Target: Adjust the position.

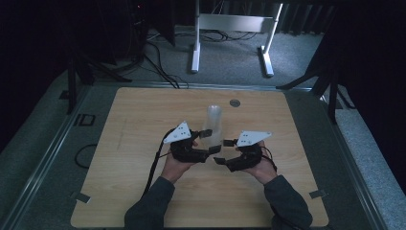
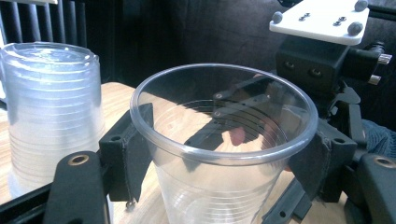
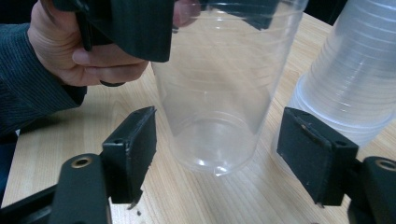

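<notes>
The cup [image 2: 219, 144], clear thin plastic, sits upright between the jaws of the left gripper [image 2: 219, 154], which pinch its wall just under the rim. It is near the middle of the table [image 1: 143, 191], just beside the stack of cups [image 1: 213, 122] that stands mouth down a little toward the far edge. I judge it very light and easily crushed: the wall will buckle under a hard squeeze and the smooth plastic may slip, so the stiffer band under the rolled rim, or the base, looks the safest place to hold. The right gripper [image 3: 219, 149] has its jaws spread wide on either side of the cup's base without touching it. By count: one loose cup, one stack whose ribs suggest many nested cups though I cannot number them, two grippers, and one small round metal disc [image 1: 234, 102] near the table's far edge
</notes>
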